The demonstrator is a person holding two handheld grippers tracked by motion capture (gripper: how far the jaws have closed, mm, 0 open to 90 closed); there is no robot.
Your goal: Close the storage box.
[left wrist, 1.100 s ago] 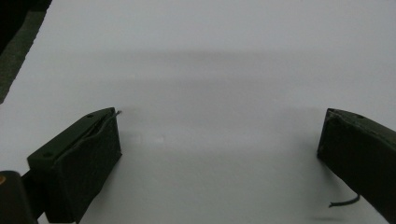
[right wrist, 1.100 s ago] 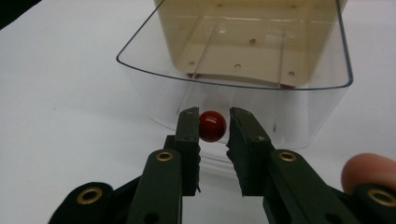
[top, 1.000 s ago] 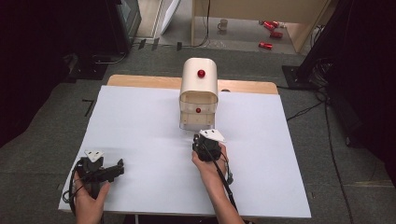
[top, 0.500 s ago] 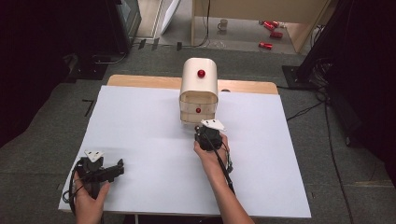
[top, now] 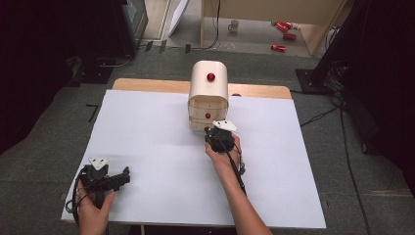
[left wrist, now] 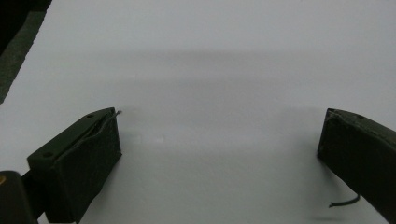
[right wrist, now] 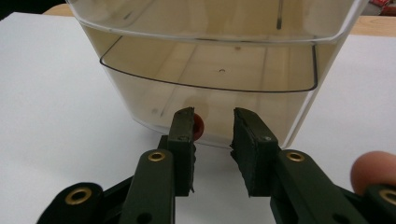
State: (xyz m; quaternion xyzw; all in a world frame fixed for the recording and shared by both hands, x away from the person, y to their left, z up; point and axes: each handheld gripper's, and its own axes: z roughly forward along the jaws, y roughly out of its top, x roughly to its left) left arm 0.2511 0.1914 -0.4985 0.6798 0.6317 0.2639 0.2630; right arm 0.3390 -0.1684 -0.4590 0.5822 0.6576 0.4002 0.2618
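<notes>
R gripper (top: pixel 214 131) at drawer unit (top: pixel 208 93), far worktop (top: pixel 147 147) edge.
R fingers just opening, narrow gap, red knob (right wrist: pixel 198 126) beside one pad, not gripped. L gripper (top: pixel 122 175) fingers wide, near-left corner.

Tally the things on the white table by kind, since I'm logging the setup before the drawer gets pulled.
Cream drawer cabinet: 1
Red knobs on it (top knob, lower drawer knob): 2
Handheld tools (left tool, right tool): 2
White table cover: 1
Total: 6

Lab: dark curtains (top: pixel 44 58), floor cables (top: pixel 337 110)
</notes>
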